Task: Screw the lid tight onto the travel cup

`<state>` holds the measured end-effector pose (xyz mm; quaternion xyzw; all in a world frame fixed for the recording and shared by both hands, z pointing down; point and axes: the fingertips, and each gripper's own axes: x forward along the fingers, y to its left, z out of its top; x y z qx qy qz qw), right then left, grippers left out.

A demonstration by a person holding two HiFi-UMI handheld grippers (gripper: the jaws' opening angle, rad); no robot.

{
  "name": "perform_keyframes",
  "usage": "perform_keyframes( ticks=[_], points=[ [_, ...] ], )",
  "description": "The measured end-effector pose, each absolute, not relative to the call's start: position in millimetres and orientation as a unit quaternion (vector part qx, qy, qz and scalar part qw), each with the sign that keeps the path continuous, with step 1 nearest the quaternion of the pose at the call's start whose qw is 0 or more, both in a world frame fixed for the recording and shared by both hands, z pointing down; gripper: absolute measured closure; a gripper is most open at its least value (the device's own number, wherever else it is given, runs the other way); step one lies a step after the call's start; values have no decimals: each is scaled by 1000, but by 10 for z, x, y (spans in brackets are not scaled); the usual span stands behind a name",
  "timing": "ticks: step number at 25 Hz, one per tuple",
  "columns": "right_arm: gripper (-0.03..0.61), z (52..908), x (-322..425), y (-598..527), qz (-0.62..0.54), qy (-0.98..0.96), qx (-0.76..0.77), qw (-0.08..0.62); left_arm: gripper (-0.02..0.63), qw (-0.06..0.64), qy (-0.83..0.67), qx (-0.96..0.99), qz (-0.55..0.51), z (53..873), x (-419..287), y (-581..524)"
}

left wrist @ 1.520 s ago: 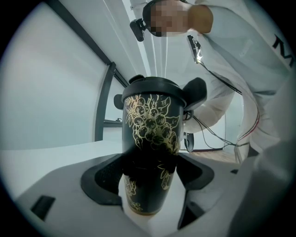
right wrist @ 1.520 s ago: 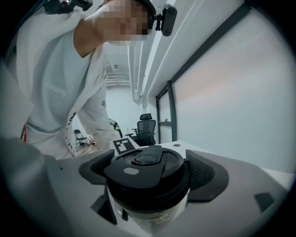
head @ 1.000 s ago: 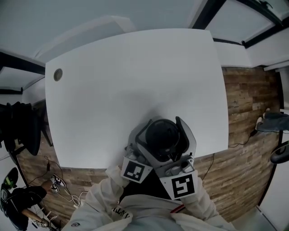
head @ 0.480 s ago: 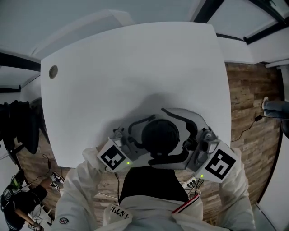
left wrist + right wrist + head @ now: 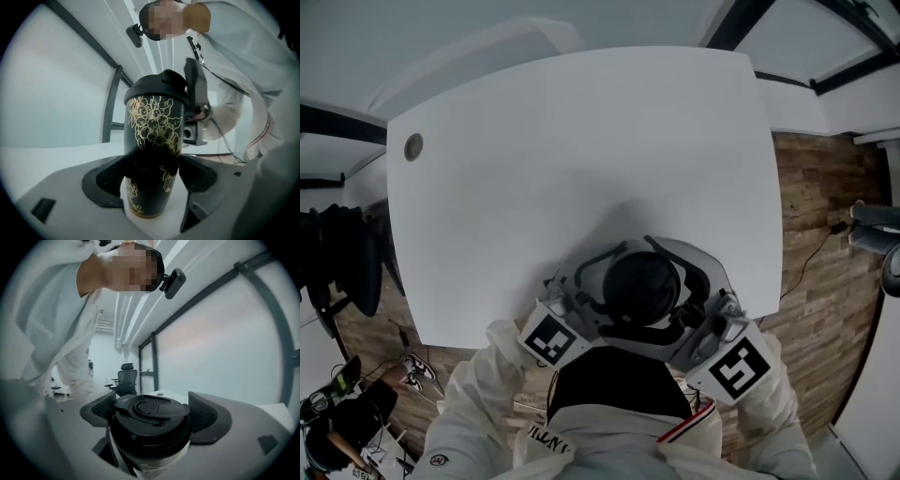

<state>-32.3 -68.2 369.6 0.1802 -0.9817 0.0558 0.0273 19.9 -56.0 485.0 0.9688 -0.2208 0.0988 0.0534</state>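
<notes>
A black travel cup (image 5: 152, 140) with a gold floral print stands upright on the white table (image 5: 581, 141), close to its near edge. Its black lid (image 5: 150, 411) sits on top, and in the head view the lid (image 5: 642, 286) shows as a dark disc. My left gripper (image 5: 152, 177) is shut on the cup's lower body, one jaw on each side. My right gripper (image 5: 151, 412) is shut on the lid from the other side. It also shows behind the cup's top in the left gripper view as the right gripper (image 5: 194, 101). The cup's body is hidden in the head view.
A round cable hole (image 5: 413, 146) lies at the table's far left corner. Wooden floor (image 5: 816, 234) with cables runs along the right side, and dark chairs (image 5: 342, 262) stand at the left. The person's white sleeves are right behind both grippers.
One second ago the two marker cubes sat close together behind the cup. They swung wide apart around it, and have now come a little way back inward.
</notes>
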Motion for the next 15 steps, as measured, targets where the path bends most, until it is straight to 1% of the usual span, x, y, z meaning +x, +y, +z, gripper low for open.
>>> perform_keyframes(
  ticks=[4,7,9,11,12,15],
  points=[
    [77,3710,-154,-792,51,-917,394,16,249,56,-332,936,99,4872,233,-557],
    [77,3748,-98,-779,52,-897,438,16,249,51,-361,926,93,4840,264,-566],
    [75,3753,-120,-723,80,-915,396,2,249,43,-341,935,90,4814,279,-557],
    [75,3718,-142,-630,112,-942,317,-13,249,36,-300,949,88,4795,295,-522],
    [74,3706,-146,-573,118,-955,271,-10,249,33,-274,957,86,4788,306,-500],
    [74,3770,-169,-442,88,-986,135,43,249,26,-190,978,86,4795,330,-450]
  ],
)
